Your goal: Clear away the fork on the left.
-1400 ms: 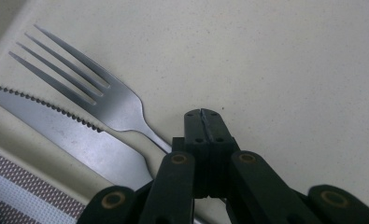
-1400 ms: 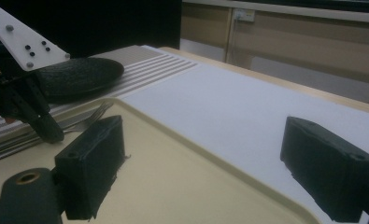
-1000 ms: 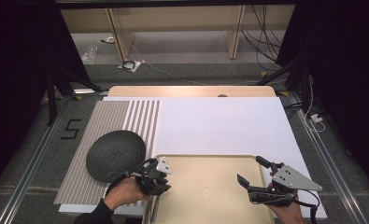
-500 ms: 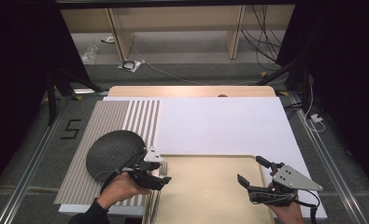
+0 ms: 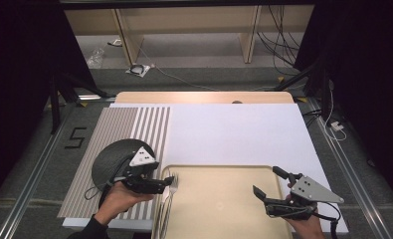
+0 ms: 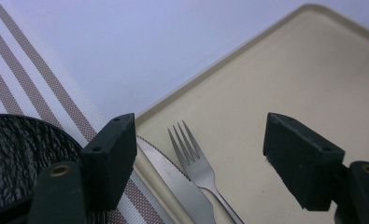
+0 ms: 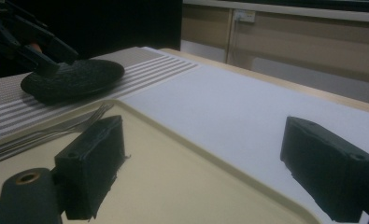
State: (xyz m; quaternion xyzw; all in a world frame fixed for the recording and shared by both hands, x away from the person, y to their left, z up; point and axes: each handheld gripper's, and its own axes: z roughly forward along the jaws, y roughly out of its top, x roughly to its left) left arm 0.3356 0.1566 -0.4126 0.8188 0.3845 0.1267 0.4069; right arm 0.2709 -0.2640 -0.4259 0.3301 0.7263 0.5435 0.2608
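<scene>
On the floor (image 5: 45, 149), a taped "5" (image 5: 75, 138)

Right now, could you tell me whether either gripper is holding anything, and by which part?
Nothing is held. The left gripper has just been opening, above the fork and knife on the tray; the right gripper is open, with nothing between its jaws.
</scene>
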